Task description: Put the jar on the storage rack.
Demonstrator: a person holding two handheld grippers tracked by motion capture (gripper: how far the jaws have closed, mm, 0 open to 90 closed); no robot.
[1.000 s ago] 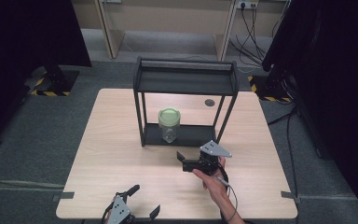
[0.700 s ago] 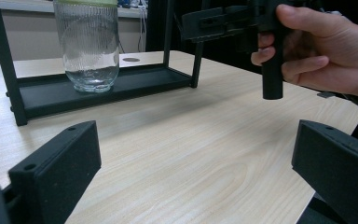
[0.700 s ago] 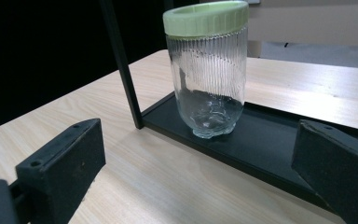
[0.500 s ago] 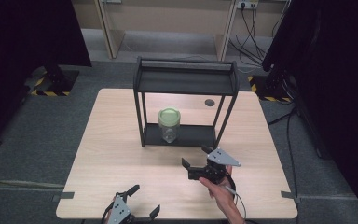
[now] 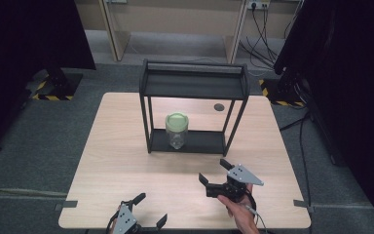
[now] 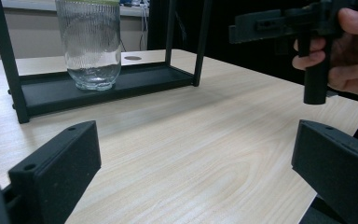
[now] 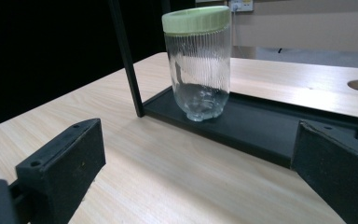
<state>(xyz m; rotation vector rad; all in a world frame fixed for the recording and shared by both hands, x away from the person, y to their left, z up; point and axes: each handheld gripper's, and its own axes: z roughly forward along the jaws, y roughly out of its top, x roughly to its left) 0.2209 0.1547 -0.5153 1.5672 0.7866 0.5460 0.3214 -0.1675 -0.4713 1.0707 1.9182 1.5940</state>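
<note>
Jar [image 5: 177, 130], ribbed clear glass with a pale green lid [image 7: 196, 19] screwed on, stands upright on the bottom tray of the black shelf [image 5: 193, 87], towards the tray's left end, and it looks empty (nothing shows through the glass but reflections). The shelf's upper deck is bare as well, so this jar is the only thing the rack holds.

Moving outward, the right gripper [image 5: 213, 173] hangs above the table [image 5: 121, 151] at about five o'clock from the jar, jaws spread wide with nothing between them, aimed roughly at the jar across open wood. A hand [image 5: 241, 217] carries it from the table's near edge. Down at seven o'clock, the left gripper [image 5: 148, 209] sits at the near edge, jaws likewise splayed and empty; from its own view the jar [image 6: 89, 44] stands off at eleven o'clock behind a shelf post.

Risks now, as I judge them. The front left post stands just beside the jar, so a wide-open jaw coming in could clip it and jolt the rack. Ribbed glass is slippery; a pinch too high on the lid could tip the jar over on the tray. And the upper deck overhangs, so lifting straight up could knock the lid against it.
</note>
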